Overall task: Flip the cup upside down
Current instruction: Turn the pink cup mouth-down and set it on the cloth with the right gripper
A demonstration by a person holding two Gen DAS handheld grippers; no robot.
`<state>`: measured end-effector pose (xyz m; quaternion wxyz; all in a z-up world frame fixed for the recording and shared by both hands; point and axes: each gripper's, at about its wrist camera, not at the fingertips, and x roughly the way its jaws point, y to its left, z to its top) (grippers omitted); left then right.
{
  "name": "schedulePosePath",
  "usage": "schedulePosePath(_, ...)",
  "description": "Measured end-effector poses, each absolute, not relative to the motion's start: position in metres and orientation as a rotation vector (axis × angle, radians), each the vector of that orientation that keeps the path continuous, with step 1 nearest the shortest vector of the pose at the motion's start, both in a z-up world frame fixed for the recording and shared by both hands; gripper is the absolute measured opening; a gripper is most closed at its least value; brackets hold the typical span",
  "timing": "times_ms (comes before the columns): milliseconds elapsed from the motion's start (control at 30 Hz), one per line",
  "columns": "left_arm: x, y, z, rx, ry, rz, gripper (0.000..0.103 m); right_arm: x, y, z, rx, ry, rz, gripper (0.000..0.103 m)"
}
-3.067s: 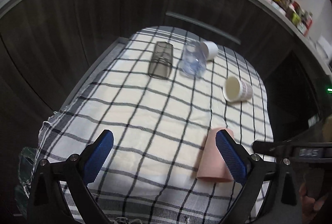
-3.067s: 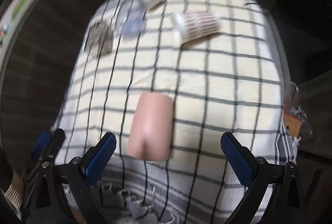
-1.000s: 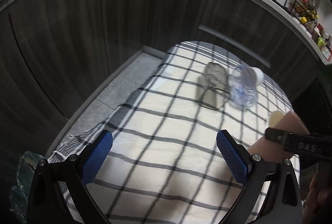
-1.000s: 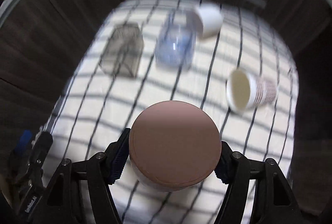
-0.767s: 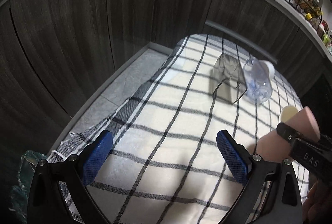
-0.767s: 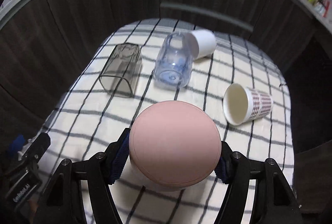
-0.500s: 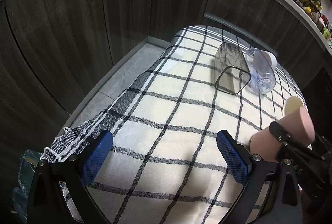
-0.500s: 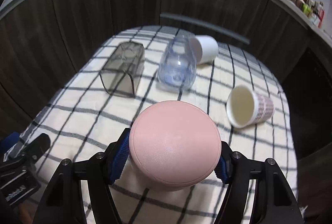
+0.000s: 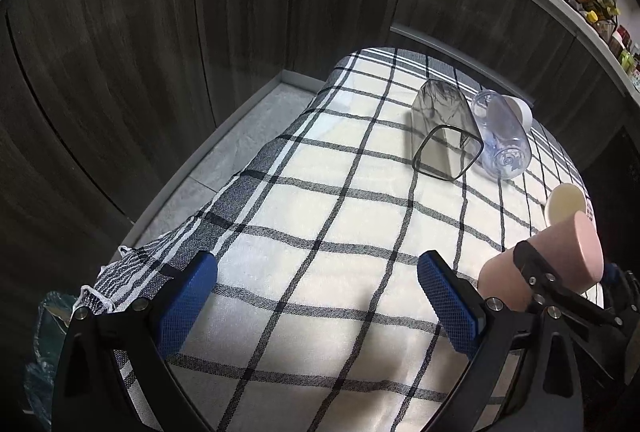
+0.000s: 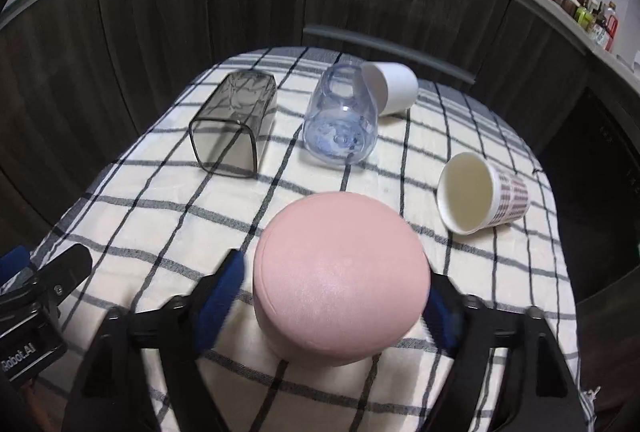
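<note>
Right wrist view: the right gripper [image 10: 336, 296] is clamped on the pink cup [image 10: 340, 280], flat base facing the camera, above the checked cloth [image 10: 160, 216] on the worktop. Beyond lie a smoky square cup [image 10: 234, 119], a clear bottle [image 10: 340, 115], a white cup [image 10: 390, 85] and a patterned paper cup [image 10: 480, 193], all on their sides. Left gripper [image 9: 316, 296]: fingers apart, holding nothing.

Pink cup [image 10: 340, 272] held base-up above a checked tablecloth [image 10: 160, 216].

The matte pink cup is smooth and plain, with its flat closed base toward the camera and tilted, over the cloth's near edge, clamped at its sides between the right gripper [image 10: 336, 296] fingers.
</note>
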<state>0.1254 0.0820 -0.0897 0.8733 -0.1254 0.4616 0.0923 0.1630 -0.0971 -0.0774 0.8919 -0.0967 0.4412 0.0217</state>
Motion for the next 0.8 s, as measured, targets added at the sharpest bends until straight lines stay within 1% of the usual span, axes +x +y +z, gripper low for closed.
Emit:
schedulePosePath(133,0.121,0.08,-0.083,-0.261,0.929,0.177,0.102,0.15,-0.1,-0.062,-0.191,0.841,0.033,0.091)
schedulePosePath(267,0.113,0.076,-0.07,-0.257,0.853,0.141,0.102,0.13,-0.112,-0.045,-0.127,0.769,0.023,0.092)
schedulePosePath(333,0.11,0.071,-0.064,-0.242,0.813,0.123,0.102,0.116,-0.119,-0.035,-0.098,0.725,0.015,0.094)
schedulePosePath(500,0.096,0.051,-0.049,-0.205,0.709,0.043,0.102,0.081,-0.133,-0.009,-0.098,0.591,-0.029,0.102)
schedulePosePath(667,0.081,0.034,-0.033,-0.168,0.609,0.002,0.103,0.056,-0.147,0.004,-0.091,0.505,-0.077,0.102)
schedulePosePath(800,0.07,0.023,-0.027,-0.121,0.56,-0.016,0.103,0.045,-0.158,0.002,-0.061,0.502,-0.1,0.102)
